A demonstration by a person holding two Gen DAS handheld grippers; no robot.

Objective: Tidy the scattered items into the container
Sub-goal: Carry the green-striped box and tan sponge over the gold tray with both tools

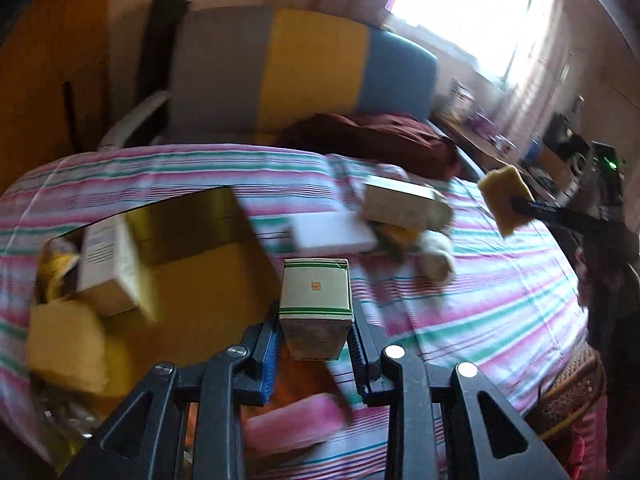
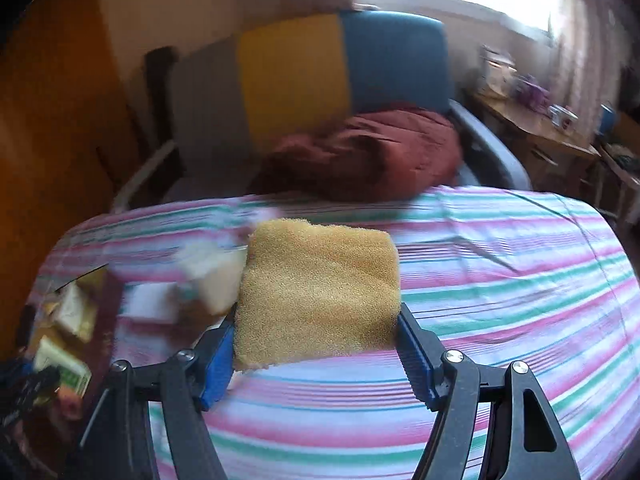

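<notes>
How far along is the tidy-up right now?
Partly done: the yellow box already holds a white carton and a yellow sponge. In hand: the left gripper is shut on a green-striped carton, and the right gripper is shut on a tan sponge. Left: a small pile of cartons and soft items, and a pink item, on the bedsheet.

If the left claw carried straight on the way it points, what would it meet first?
Probably the white flat box lying on the striped cloth, just past the green-striped carton held in the left claw; blur makes depth uncertain.
</notes>
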